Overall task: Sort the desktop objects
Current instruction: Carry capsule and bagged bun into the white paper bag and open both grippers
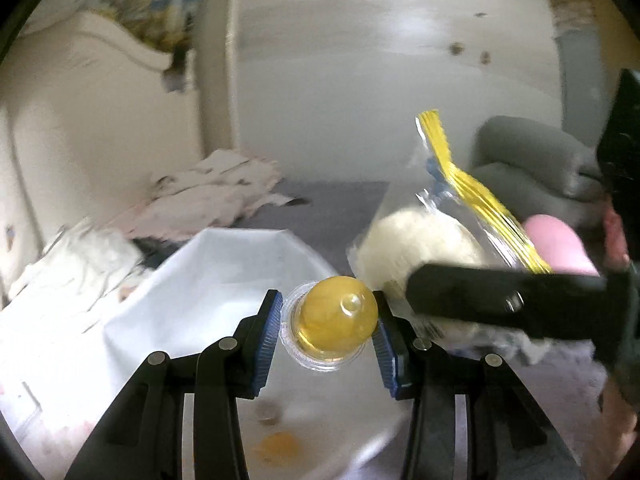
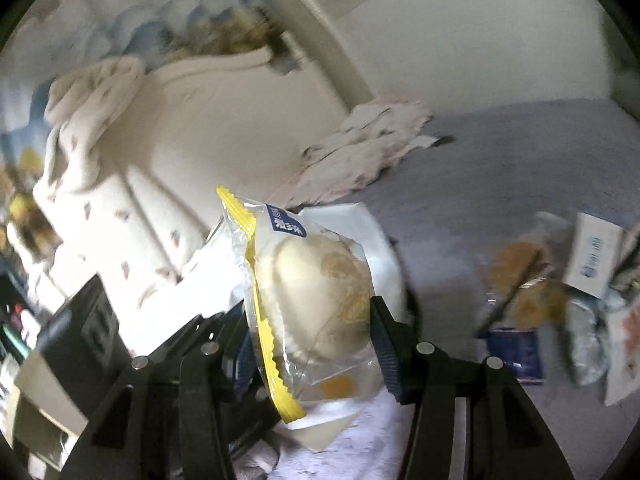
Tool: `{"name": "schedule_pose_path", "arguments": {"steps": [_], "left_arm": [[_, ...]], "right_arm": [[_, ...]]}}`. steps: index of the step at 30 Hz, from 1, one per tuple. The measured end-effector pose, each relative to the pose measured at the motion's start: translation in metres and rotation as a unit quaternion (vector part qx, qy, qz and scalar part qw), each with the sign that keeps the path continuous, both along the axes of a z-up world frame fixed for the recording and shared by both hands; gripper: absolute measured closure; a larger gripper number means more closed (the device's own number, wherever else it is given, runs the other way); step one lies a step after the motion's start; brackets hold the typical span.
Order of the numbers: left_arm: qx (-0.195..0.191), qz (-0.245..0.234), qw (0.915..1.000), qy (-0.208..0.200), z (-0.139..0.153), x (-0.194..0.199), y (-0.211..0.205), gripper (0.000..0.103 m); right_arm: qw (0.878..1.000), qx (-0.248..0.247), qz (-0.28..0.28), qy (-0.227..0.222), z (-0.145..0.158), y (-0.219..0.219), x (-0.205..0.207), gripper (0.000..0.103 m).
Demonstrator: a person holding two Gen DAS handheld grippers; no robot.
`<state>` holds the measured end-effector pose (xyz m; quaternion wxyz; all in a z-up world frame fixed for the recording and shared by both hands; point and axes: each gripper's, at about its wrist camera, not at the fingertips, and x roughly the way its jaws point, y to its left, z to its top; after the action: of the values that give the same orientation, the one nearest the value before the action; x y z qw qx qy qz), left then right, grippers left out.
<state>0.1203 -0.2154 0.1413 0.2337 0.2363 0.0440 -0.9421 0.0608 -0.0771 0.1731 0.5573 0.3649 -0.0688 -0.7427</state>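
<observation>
In the left wrist view my left gripper (image 1: 327, 330) is shut on a small clear jelly cup (image 1: 334, 322) with yellow filling, held above a white bin (image 1: 208, 272). To its right hangs a pale bun in a clear wrapper with a yellow edge (image 1: 416, 248), held by the other black gripper. In the right wrist view my right gripper (image 2: 312, 340) is shut on that wrapped bun (image 2: 316, 304), lifted over the white bin (image 2: 380, 248).
A grey cloth (image 2: 520, 160) covers the surface. Several packets and a white box (image 2: 596, 256) lie at the right. A crumpled patterned cloth (image 2: 368, 140) lies behind, and a cream headboard (image 1: 80, 120) stands at the left. A grey cushion (image 1: 532, 160) sits far right.
</observation>
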Motion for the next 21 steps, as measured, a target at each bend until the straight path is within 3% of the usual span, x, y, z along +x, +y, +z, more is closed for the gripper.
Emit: {"name": "schedule_pose_path", "arguments": {"steps": [4, 6, 9, 11, 13, 17, 21], "left_arm": [[0.034, 0.025, 0.9982, -0.043, -0.011, 0.002, -0.036, 0.059], [0.08, 0.026, 0.9932, -0.08, -0.025, -0.002, -0.054, 0.059], [0.136, 0.022, 0.9784, -0.154, -0.057, -0.011, -0.072, 0.059], [0.179, 0.012, 0.9632, -0.2, -0.081, -0.018, -0.084, 0.059], [0.192, 0.006, 0.9495, -0.248, -0.102, -0.025, -0.09, 0.059], [0.22, -0.013, 0.9348, -0.278, -0.129, -0.033, -0.097, 0.059], [0.226, -0.016, 0.9323, -0.282, -0.134, -0.039, -0.1, 0.06]], "right_arm": [[0.999, 0.035, 0.036, 0.01, -0.009, -0.042, 0.006, 0.054], [0.997, 0.066, 0.045, 0.009, -0.017, -0.063, 0.006, 0.053], [0.989, 0.132, 0.067, 0.006, -0.038, -0.096, 0.012, 0.053], [0.98, 0.187, 0.07, -0.004, -0.059, -0.114, 0.014, 0.053], [0.968, 0.241, 0.068, -0.02, -0.085, -0.128, 0.013, 0.053], [0.954, 0.291, 0.058, -0.036, -0.119, -0.142, 0.011, 0.053], [0.951, 0.302, 0.047, -0.046, -0.129, -0.143, 0.005, 0.053]]}}
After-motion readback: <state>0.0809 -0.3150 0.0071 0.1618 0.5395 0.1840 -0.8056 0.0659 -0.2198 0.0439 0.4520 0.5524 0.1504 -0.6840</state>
